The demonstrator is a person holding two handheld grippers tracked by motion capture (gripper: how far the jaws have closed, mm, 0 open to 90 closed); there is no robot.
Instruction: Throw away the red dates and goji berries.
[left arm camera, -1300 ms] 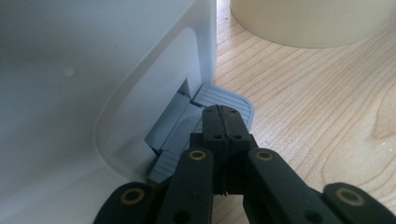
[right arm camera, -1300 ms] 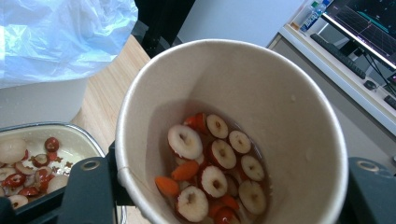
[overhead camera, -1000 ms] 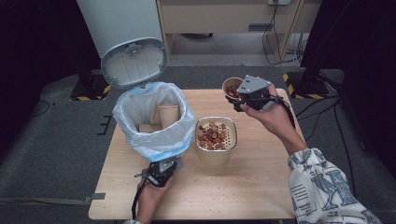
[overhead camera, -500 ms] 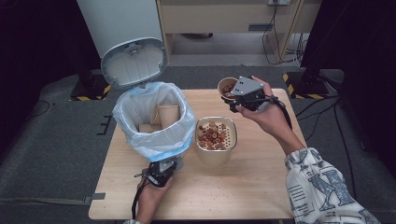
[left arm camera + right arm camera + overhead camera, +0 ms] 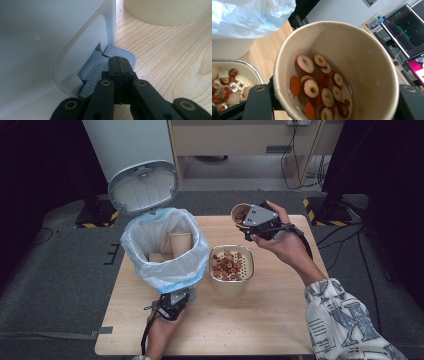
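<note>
My right gripper [image 5: 246, 220] is shut on a paper cup [image 5: 239, 213] held above the table's far right, tilted toward the left. The right gripper view shows the cup [image 5: 352, 47] between my jaws, with red date slices [image 5: 310, 87] in a little liquid at its bottom. Below and to its left stands a cream tub with a perforated metal strainer [image 5: 231, 285] full of fruit pieces [image 5: 227, 265]. My left gripper [image 5: 175, 299] is shut, with nothing between its jaws. Its tips [image 5: 120, 61] press on the grey pedal [image 5: 125, 52] of the white bin [image 5: 165, 270].
The bin's lid [image 5: 144, 187] stands open, and paper cups [image 5: 181, 242] lie inside its pale blue bag. Bare wooden table [image 5: 270, 320] stretches in front of the tub. Cables and black stands crowd the floor at the far right.
The right hand has carried the cup a little to the left. The left gripper has stayed on the pedal.
</note>
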